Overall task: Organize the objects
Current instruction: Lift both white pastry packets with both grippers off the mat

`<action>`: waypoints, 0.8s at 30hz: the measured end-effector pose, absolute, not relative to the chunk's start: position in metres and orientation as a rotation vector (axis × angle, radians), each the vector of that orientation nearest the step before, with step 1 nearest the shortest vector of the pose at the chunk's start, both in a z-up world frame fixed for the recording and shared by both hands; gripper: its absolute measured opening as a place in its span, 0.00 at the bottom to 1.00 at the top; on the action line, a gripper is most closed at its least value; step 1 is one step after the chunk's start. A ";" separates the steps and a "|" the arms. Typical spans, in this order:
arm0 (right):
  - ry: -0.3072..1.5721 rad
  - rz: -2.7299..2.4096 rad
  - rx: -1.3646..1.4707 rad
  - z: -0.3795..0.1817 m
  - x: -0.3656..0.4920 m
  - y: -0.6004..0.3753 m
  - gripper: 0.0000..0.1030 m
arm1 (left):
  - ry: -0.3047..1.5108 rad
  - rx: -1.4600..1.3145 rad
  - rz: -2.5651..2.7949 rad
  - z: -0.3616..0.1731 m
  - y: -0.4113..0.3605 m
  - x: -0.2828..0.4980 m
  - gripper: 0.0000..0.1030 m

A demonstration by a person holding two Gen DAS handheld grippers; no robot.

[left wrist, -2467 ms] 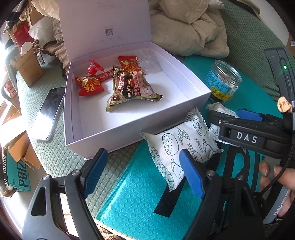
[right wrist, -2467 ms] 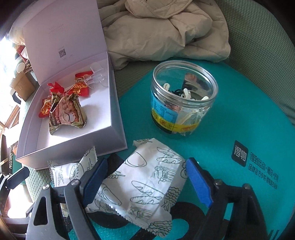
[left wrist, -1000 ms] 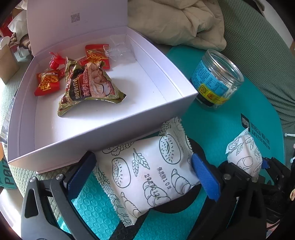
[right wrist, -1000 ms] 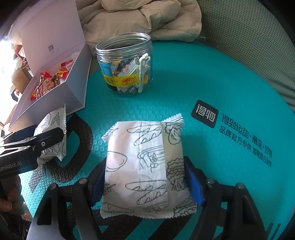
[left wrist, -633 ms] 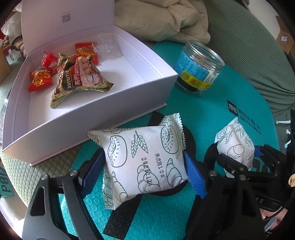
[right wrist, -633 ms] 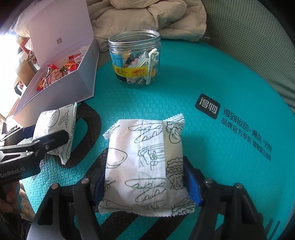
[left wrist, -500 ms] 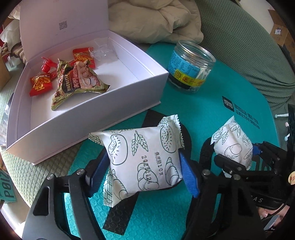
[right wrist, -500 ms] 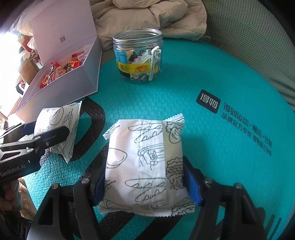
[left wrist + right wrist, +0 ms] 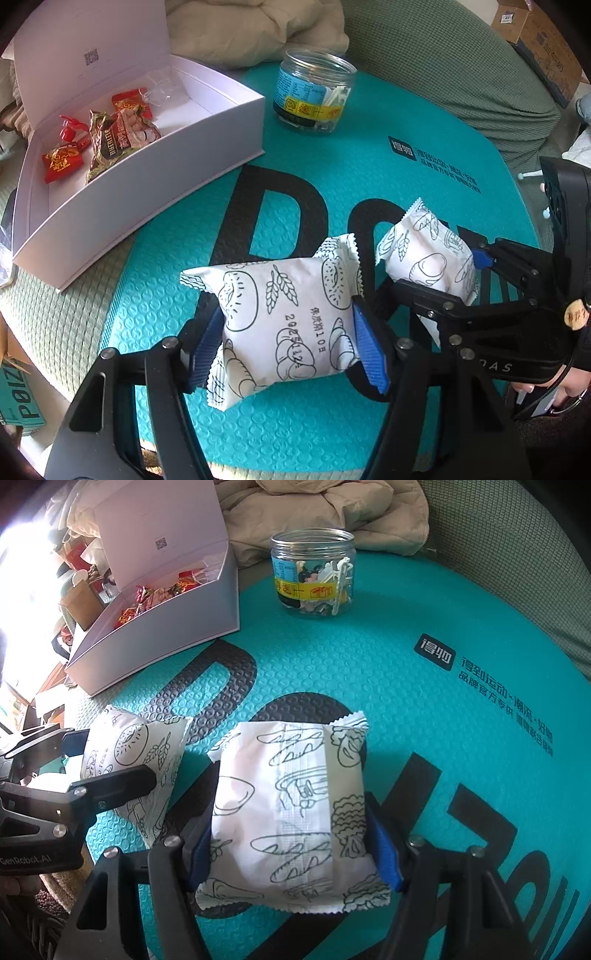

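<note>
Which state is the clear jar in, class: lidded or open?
Open. The clear jar stands upright on the teal mat with no lid on its rim; small items show inside.

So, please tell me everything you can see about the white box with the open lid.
The white box looks like stiff, matte cardboard, shallow and rectangular. Its hinged lid stands open at the far side, with a small QR code printed on its inner face. It rests partly on the teal mat and partly on the green textured cover. Inside lie red candy wrappers, a brown snack packet and a clear wrapper. Neither gripper touches it.
</note>
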State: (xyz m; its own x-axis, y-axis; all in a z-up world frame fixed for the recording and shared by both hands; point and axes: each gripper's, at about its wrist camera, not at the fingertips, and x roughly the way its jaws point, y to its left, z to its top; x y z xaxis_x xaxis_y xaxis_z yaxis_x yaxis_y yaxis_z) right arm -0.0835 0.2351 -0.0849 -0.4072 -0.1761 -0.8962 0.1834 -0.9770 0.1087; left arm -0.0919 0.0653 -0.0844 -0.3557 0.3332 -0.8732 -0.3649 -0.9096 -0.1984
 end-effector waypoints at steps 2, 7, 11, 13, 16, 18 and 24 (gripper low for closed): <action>0.010 -2.459 1.564 -0.085 -0.078 0.231 0.69 | 0.033 -1.480 2.270 -0.084 0.062 -0.088 0.63; 0.047 -2.448 1.553 -0.085 -0.070 0.223 0.70 | 0.055 -1.502 2.264 -0.086 0.067 -0.079 0.67; 0.066 -2.438 1.574 -0.084 -0.068 0.224 0.72 | 0.057 -1.564 2.250 -0.094 0.070 -0.082 0.75; 0.072 -2.439 1.575 -0.085 -0.066 0.226 0.73 | 0.046 -1.564 2.251 -0.097 0.071 -0.082 0.79; 0.099 -2.453 1.578 -0.087 -0.061 0.225 0.74 | 0.071 -1.563 2.245 -0.099 0.075 -0.081 0.85; 0.110 -2.462 1.567 -0.088 -0.058 0.229 0.75 | 0.096 -1.559 2.247 -0.101 0.079 -0.080 0.88; 0.154 -2.500 1.530 -0.092 -0.047 0.237 0.80 | 0.162 -1.538 2.250 -0.106 0.090 -0.079 0.98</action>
